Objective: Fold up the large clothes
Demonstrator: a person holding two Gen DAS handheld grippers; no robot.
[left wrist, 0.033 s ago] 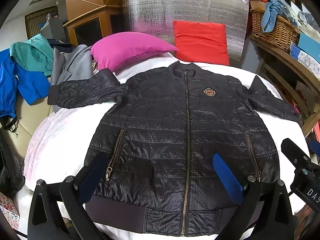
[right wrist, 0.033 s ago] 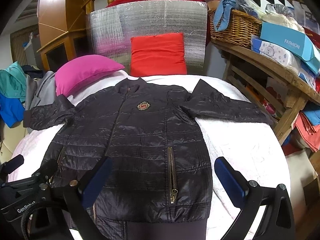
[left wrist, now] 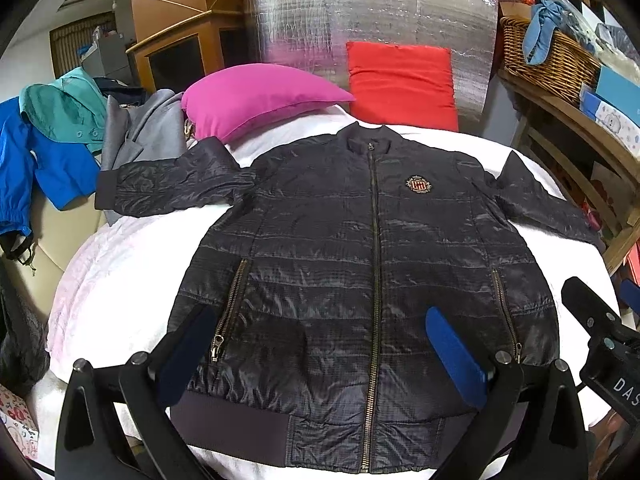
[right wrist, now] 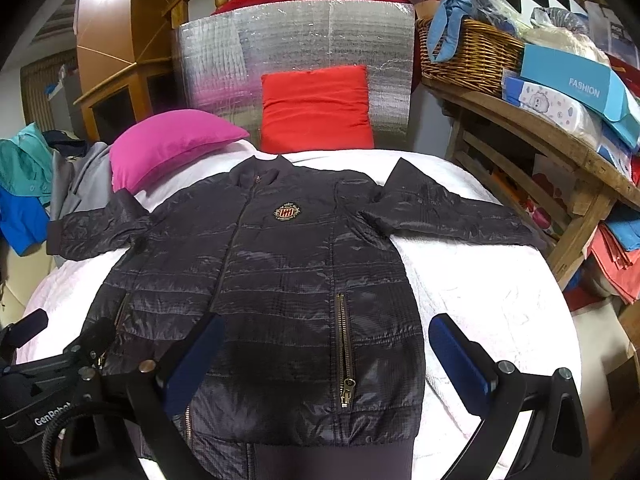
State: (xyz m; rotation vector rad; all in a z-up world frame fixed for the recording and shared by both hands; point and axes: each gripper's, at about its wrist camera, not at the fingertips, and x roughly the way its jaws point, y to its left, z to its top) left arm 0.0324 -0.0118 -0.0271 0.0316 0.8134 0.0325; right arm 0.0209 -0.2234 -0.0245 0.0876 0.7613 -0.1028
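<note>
A dark quilted zip jacket [left wrist: 360,248] lies flat and face up on the white bed cover [left wrist: 120,300], zipped, both sleeves spread out sideways; it also shows in the right wrist view [right wrist: 280,280]. A crest badge [left wrist: 419,185] sits on its chest. My left gripper [left wrist: 320,352] is open and empty, hovering over the jacket's lower hem. My right gripper [right wrist: 324,364] is open and empty, over the jacket's lower right side by the pocket zip [right wrist: 344,356]. The right gripper's body shows at the left wrist view's right edge [left wrist: 600,344].
A magenta pillow [left wrist: 260,96] and a red cushion [left wrist: 400,80] lie at the bed's head against a silver foil panel [left wrist: 360,20]. Blue, green and grey clothes [left wrist: 60,140] pile at the left. A wooden shelf [right wrist: 540,140] with a wicker basket [right wrist: 472,52] and boxes stands at the right.
</note>
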